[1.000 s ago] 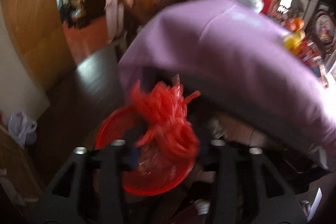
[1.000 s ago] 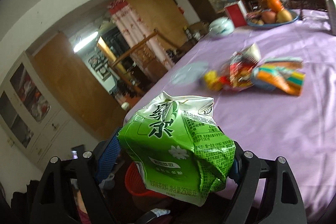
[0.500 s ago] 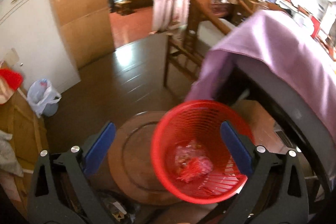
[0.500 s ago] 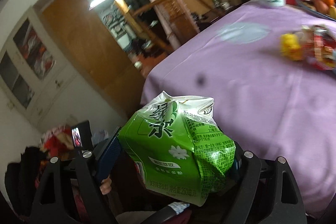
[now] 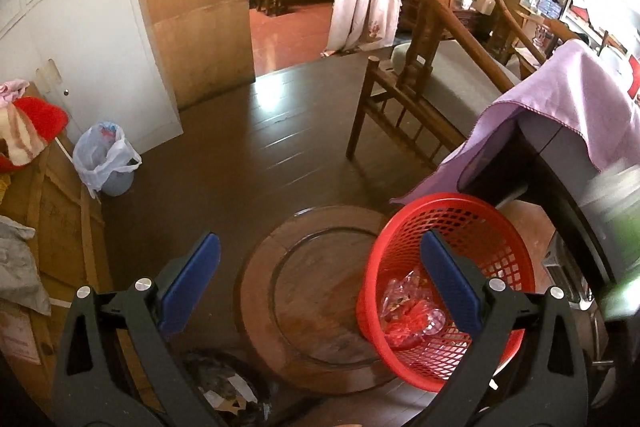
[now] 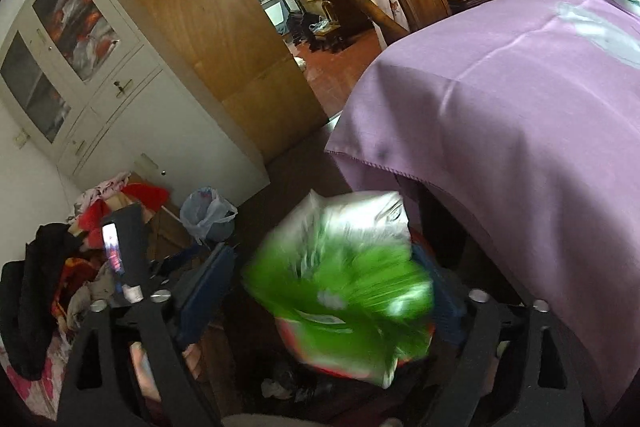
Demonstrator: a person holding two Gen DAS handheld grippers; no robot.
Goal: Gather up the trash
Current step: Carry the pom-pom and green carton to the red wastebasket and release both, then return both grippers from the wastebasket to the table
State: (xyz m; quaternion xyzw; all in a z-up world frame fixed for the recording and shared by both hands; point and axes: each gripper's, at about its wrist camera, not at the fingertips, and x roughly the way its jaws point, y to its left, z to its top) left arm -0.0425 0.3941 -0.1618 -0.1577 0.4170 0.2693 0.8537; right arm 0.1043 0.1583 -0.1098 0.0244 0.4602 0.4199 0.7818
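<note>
In the left wrist view the left gripper (image 5: 320, 291) fills the bottom of the frame with its blue-padded fingers spread wide and nothing between them; at the lower right sits the red basket (image 5: 472, 215), its mouth facing up toward the camera, standing on the right edge of a round wooden stool (image 5: 296, 287); crumpled clear and red wrappers (image 5: 412, 311) lie on the basket's floor; a smeared green shape at the far right edge is probably the carton, though it is too blurred to be sure. In the right wrist view the green drink carton (image 6: 344, 287) is motion-blurred at the lower centre, its long axis running from upper left to lower right, the pale folded top pointing toward the upper part of the frame; the right gripper (image 6: 324, 295) has its fingers set apart, and whether either pad touches the carton cannot be told through the blur; a red rim shows just under the carton; the purple tablecloth (image 6: 520, 107) covers the right half of the frame, its hem hanging above the carton.
</note>
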